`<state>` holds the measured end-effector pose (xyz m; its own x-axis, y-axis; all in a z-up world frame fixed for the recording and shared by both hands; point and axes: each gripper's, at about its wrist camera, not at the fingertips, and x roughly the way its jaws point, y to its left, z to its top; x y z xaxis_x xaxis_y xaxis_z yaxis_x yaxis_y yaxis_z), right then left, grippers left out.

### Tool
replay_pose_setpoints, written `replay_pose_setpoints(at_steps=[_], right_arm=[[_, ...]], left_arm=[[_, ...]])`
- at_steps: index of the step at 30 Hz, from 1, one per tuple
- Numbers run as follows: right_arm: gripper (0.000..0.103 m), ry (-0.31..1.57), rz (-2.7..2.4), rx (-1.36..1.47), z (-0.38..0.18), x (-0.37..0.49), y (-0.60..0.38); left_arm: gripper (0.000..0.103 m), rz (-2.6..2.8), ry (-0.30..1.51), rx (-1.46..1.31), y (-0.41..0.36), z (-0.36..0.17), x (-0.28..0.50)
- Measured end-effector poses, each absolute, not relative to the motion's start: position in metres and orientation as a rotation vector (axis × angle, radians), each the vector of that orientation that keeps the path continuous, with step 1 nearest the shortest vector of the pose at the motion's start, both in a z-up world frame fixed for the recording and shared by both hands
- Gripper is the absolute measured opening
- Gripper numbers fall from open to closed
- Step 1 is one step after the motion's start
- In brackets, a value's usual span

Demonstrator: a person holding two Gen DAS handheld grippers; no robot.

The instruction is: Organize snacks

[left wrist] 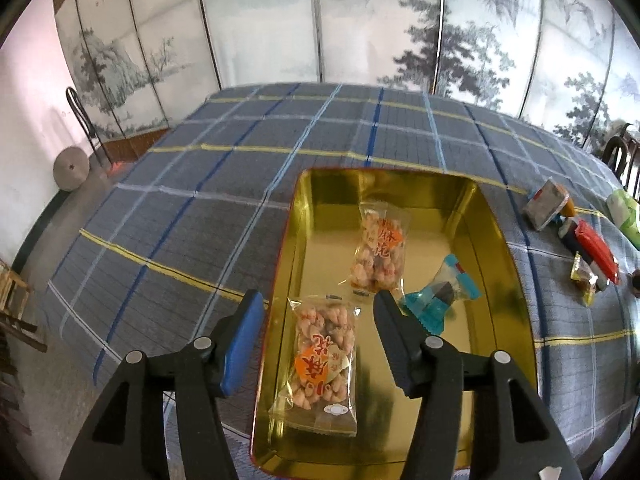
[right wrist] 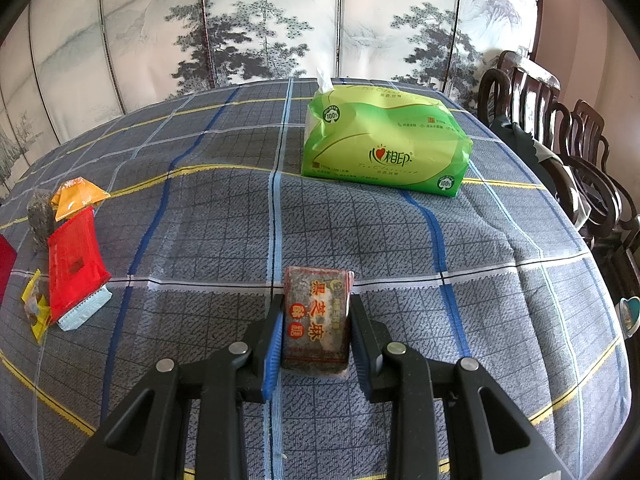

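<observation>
A gold tin tray (left wrist: 440, 216) lies on the checked tablecloth in the left wrist view. In it are two clear packets of pink twisted snacks, the near one (left wrist: 324, 360) and the far one (left wrist: 378, 248), plus a blue-wrapped candy (left wrist: 436, 296). My left gripper (left wrist: 319, 298) hangs open over the near packet, its pads apart from the wrapper. In the right wrist view my right gripper (right wrist: 316, 300) is shut on a black sesame bar (right wrist: 316, 320), held upright just above the cloth.
Loose snacks lie left of the right gripper: a red packet (right wrist: 74, 268), an orange packet (right wrist: 76, 198), a grey bar (right wrist: 40, 216) and a yellow candy (right wrist: 34, 308). A green tissue pack (right wrist: 384, 144) sits at the back. Dark wooden chairs (right wrist: 560, 140) line the right edge.
</observation>
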<state>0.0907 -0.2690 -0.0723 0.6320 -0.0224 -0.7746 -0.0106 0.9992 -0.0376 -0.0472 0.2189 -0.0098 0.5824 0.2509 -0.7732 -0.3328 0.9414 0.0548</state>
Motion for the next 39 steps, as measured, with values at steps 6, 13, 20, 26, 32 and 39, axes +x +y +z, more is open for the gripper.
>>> replay_pose_setpoints(at_steps=[6, 13, 20, 26, 32, 39], right_arm=[[0.03, 0.883, 0.004, -0.016, -0.071, 0.087, -0.274], [0.029, 0.877, 0.025, 0.052, -0.07, 0.061, -0.279], [0.029, 0.858, 0.119, 0.076, -0.054, 0.03, -0.249], [0.029, 0.833, 0.3, -0.004, -0.032, 0.01, -0.17], [0.029, 0.834, 0.537, -0.055, -0.011, 0.005, -0.072], [0.03, 0.932, 0.772, -0.055, -0.004, 0.025, 0.046]], left_arm=[[0.054, 0.322, 0.875, -0.07, 0.207, -0.005, -0.057], [0.054, 0.306, 0.867, -0.048, 0.194, 0.001, -0.064], [0.055, 0.3, 0.849, -0.069, 0.193, 0.007, -0.073], [0.055, 0.313, 0.842, -0.076, 0.202, 0.008, -0.085], [0.058, 0.331, 0.848, -0.103, 0.215, 0.004, -0.096], [0.058, 0.325, 0.867, -0.125, 0.228, -0.001, -0.103]])
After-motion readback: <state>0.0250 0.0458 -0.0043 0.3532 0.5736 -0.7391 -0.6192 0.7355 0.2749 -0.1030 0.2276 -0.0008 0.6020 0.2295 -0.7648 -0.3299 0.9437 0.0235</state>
